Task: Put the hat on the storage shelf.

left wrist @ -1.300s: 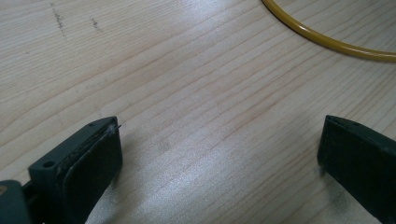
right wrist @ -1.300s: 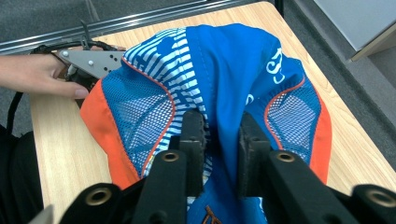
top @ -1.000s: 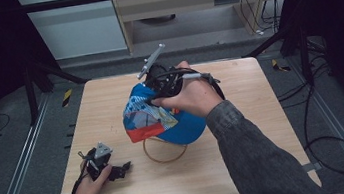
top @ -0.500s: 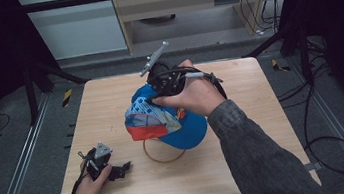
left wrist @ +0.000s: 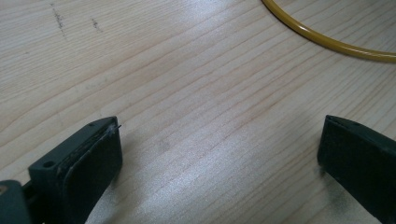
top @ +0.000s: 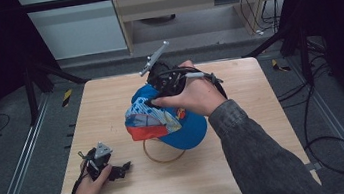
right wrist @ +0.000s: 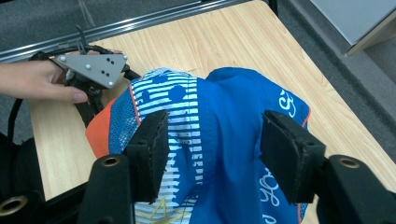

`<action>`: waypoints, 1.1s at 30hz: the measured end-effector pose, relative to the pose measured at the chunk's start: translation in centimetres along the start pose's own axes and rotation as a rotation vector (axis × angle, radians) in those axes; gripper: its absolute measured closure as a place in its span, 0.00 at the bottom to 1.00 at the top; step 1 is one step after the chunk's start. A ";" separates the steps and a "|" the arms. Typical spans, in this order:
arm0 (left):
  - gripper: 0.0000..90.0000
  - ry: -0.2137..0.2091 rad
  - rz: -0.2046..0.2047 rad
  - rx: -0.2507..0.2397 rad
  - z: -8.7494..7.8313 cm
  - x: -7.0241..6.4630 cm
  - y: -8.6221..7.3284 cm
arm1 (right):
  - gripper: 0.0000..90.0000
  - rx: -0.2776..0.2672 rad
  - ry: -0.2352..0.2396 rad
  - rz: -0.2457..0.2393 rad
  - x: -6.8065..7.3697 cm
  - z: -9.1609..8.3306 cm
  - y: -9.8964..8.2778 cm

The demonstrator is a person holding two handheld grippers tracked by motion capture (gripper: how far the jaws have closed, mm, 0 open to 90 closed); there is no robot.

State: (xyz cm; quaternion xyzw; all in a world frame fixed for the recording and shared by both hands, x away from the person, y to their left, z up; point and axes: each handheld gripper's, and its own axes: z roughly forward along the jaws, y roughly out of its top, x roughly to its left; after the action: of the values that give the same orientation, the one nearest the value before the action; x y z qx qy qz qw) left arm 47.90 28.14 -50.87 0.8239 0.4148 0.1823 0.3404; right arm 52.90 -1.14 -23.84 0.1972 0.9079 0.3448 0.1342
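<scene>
Right gripper (right wrist: 212, 154) fingers, just opening, straddle the cap (top: 170, 120) crown without pressing. Left gripper (top: 103, 164) lies well apart on the tabletop (top: 265, 130), fingers apart.

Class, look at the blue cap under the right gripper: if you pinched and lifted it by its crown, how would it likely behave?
The blue cap would probably crumple: its cloth already folds between the right gripper. It is likely light, being thin fabric and mesh. It seems unlikely to roll, though the orange brim might droop.

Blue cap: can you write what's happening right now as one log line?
blue cap: on table, over yellow ring | right claw: just been opening, cap between jaws | left claw: open, empty
</scene>
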 end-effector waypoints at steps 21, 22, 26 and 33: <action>0.00 0.000 0.001 0.002 0.0 0.0 0.0 | 0.11 -0.042 -0.022 0.080 -0.4 -0.7 -1.7; 0.00 0.001 0.000 0.002 0.0 0.0 0.0 | 0.10 -0.045 -0.020 0.081 -0.4 -0.8 -1.8; 0.00 0.001 0.000 -0.001 0.0 0.0 0.0 | 0.08 -0.047 -0.024 0.077 -0.5 -0.9 -2.5; 0.00 0.001 0.000 -0.002 0.0 0.0 0.0 | 0.07 -0.069 -0.046 0.101 -0.8 -1.3 -3.5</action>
State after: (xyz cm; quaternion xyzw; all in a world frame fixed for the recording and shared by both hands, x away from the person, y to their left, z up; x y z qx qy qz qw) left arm 47.90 28.13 -50.89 0.8235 0.4150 0.1832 0.3407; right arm 52.13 -4.65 -25.23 0.2460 0.8811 0.3774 0.1442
